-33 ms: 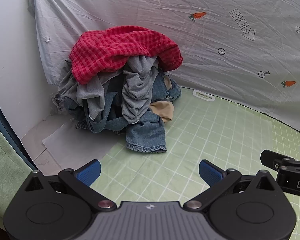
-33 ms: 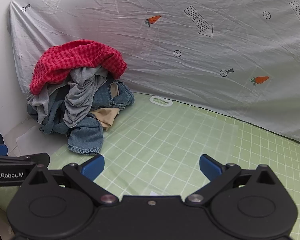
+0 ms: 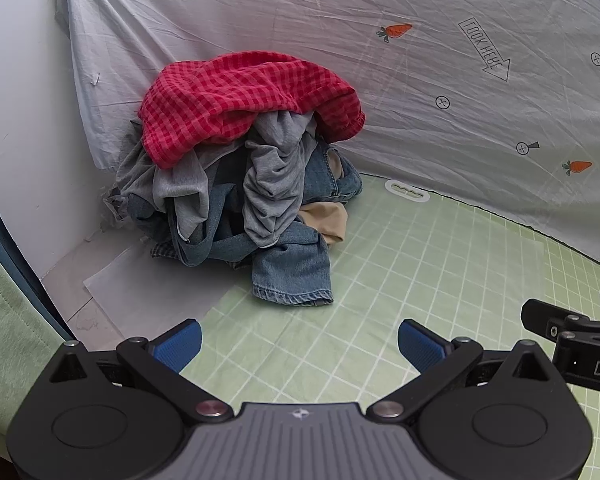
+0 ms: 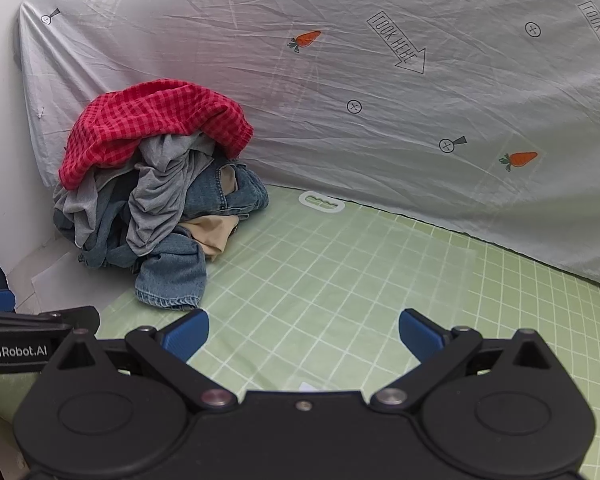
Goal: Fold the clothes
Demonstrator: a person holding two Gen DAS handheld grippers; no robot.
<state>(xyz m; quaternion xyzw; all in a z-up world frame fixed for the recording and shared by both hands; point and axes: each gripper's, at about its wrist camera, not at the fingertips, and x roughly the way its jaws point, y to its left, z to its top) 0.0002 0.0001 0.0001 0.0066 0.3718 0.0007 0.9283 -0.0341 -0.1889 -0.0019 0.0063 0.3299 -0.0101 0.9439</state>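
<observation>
A pile of crumpled clothes point(image 3: 244, 184) sits in the back left corner of a green grid mat point(image 3: 420, 280). A red checked garment point(image 3: 236, 96) lies on top, over grey tops point(image 3: 272, 184), blue jeans point(image 3: 296, 268) and a beige piece point(image 3: 328, 220). The pile also shows in the right wrist view point(image 4: 160, 200). My left gripper point(image 3: 300, 344) is open and empty, low over the mat in front of the pile. My right gripper point(image 4: 304, 332) is open and empty, to the right of the left one.
A grey sheet point(image 3: 420, 80) printed with carrots and arrows hangs behind the mat. A white wall point(image 3: 20, 120) stands at the left. A white oval tag point(image 3: 406, 191) lies at the mat's back edge. White paper point(image 3: 140, 276) lies under the pile's left side.
</observation>
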